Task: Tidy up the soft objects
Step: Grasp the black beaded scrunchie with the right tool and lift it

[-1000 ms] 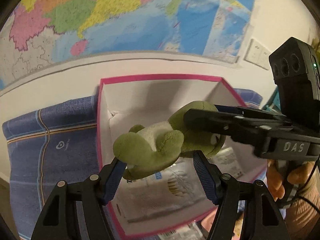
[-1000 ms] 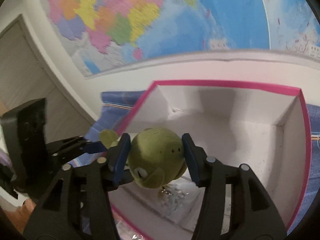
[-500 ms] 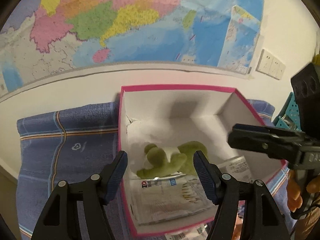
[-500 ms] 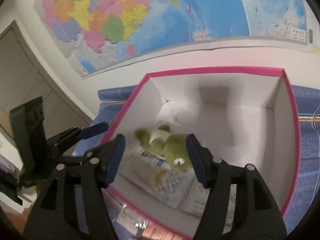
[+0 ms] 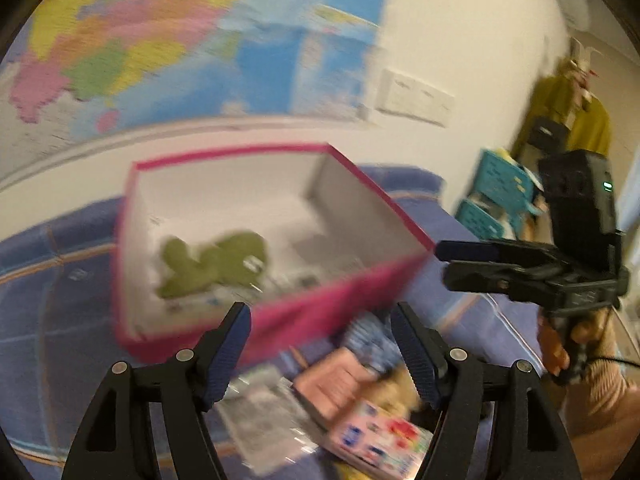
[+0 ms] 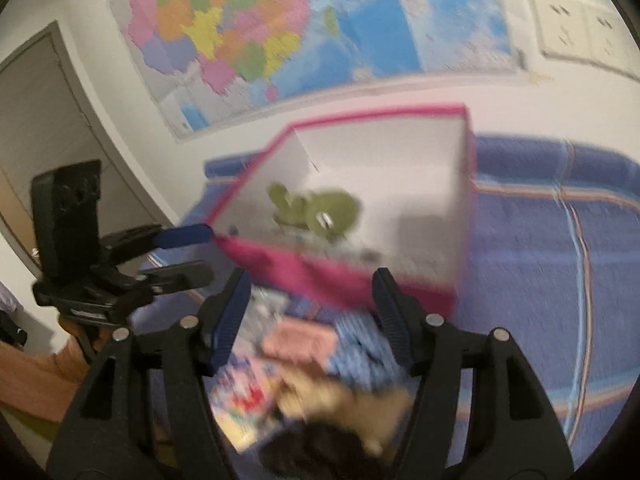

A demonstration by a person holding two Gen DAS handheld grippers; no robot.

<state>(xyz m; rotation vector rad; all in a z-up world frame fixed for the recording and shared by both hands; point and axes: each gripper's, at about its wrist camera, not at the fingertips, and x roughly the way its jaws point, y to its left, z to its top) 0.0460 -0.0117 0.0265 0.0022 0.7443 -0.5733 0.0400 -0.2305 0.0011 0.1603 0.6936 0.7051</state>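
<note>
Both views blurred by motion.

Green plush toy lies inside the pink-edged white box, on top of some printed packets on the box floor, toward the box's left wall in the left wrist view. No tongs touch it.

Left tongs: jaws apart and opening, nothing between the pads; they hang over the near wall of the box and the pile in front of it. Right tongs: jaws apart, nothing gripped; also above the near side of the box. Each pair shows in the other's view, off to the side of the box, held by a hand.

Box stands on a blue cloth with thin orange and white stripes. Just in front of the box, a loose pile: pink item, blue-and-white patterned fabric, tan plush, colourful printed packet, clear wrapper. Details too blurred to tell more.

Wall map behind the box.
</note>
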